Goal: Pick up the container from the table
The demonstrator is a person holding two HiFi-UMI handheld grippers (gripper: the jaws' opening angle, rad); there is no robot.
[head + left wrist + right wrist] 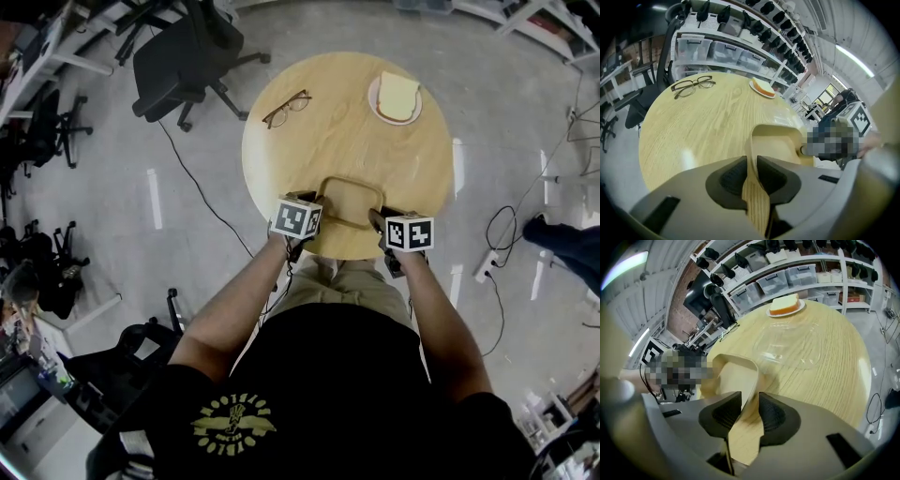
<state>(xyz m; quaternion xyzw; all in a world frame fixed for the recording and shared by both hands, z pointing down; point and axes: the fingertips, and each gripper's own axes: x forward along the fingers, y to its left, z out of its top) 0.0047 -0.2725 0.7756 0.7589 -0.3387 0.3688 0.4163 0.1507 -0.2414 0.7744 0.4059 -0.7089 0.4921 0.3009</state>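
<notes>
Container (349, 199) is sat at the near edge of the table (319, 131). One thin wall is pinched by the left gripper (751, 173), the opposite wall by the right gripper (749, 411). It's probably best lifted level, both sides raised together, so nothing gets twisted. Glasses (286, 108) are parked at the table's far left and a plate (375, 111) of bread far right, with an office chair (183, 56) beyond.

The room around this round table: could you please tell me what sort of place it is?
Probably a workshop or lab office: shelves of plastic storage bins, a wheeled office chair, and cables trailing across the bare floor.
</notes>
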